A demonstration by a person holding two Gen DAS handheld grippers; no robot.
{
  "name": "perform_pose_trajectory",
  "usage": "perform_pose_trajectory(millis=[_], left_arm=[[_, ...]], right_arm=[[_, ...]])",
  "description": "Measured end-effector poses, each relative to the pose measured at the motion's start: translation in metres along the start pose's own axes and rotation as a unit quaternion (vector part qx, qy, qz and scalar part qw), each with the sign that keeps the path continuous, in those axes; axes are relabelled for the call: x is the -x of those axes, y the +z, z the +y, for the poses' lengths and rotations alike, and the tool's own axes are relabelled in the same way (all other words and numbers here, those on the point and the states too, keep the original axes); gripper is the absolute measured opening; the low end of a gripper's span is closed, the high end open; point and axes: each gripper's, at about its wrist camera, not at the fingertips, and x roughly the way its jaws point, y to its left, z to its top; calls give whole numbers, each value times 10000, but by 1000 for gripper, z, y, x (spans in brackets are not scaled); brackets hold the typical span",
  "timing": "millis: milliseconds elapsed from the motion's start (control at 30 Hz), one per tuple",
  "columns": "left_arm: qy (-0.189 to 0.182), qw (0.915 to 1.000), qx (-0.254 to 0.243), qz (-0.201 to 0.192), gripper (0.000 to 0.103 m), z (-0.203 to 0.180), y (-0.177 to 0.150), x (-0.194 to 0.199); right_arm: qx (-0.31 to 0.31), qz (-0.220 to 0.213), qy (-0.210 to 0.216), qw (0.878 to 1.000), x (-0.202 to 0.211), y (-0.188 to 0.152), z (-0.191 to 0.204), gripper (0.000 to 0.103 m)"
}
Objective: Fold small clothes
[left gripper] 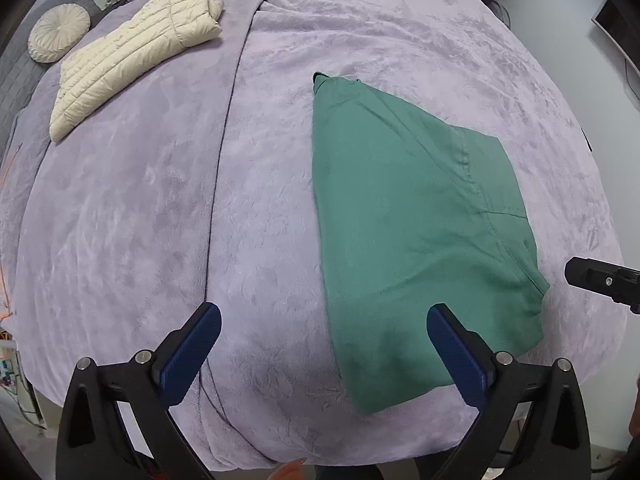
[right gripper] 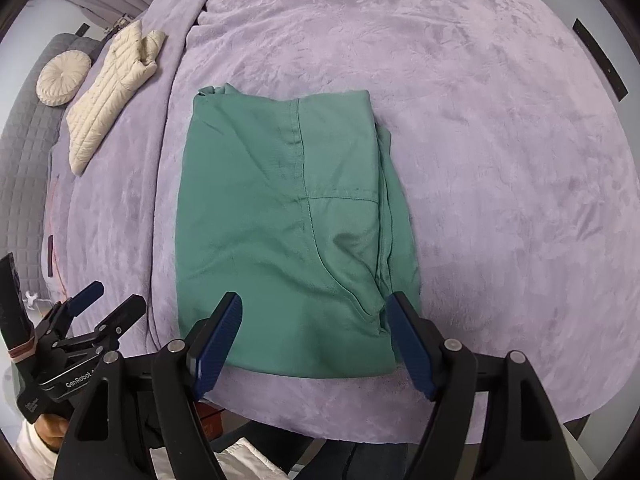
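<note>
**First:** While both tongs were held above the bed (left gripper: 120, 208), what was noted of their state?

**Second:** The left tongs (left gripper: 324, 344) were seen spread wide with nothing between the pads, only the lilac blanket (right gripper: 500, 160) and the near left edge of the green garment (right gripper: 280, 208) below them. The right tongs (right gripper: 314, 336) were likewise parted and empty, poised over the garment's near edge without any cloth being pinched.

**First:** Where was the garment found?

**Second:** It was laid flat on the blanket near the near edge of the bed, already doubled into a rough rectangle, with layered edges stacked along its right side. A cream puffer jacket (left gripper: 132, 56) and a round cushion (left gripper: 59, 38) were left well apart at the far left.

**First:** Which step was judged to be in hand?

**Second:** A fold appeared to have been set down and let go, so the release was taken as finished. Whether another fold was wanted could not be settled.

**First:** What would be called for next?

**Second:** If a further fold were intended, the near corners would need to be pinched through all layers and carried toward the far edge, evenly, so that the stacked right side was not dragged askew.
</note>
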Motion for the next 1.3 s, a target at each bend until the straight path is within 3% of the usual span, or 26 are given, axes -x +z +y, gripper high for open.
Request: perform_pose_trajectory(millis=[133, 233, 367, 567, 1300], left_arm=[[156, 9999, -12, -12, 103, -4, 4, 4], [331, 9992, -23, -202, 103, -5, 6, 11], [233, 9996, 9, -164, 103, -4, 11, 14], [290, 9995, 79, -129, 103, -4, 13, 15], [345, 9991, 192, -170, 103, -6, 16, 23]], right_arm=[[23, -81, -127, 9999, 6, 2, 6, 80], [50, -178, -348, 9992, 11, 1, 9, 89], [207, -388, -740, 9963, 18, -1, 16, 103], [401, -610, -948, 9928, 25, 1, 28, 103], [357, -552, -1016, 9927, 26, 0, 34, 103]])
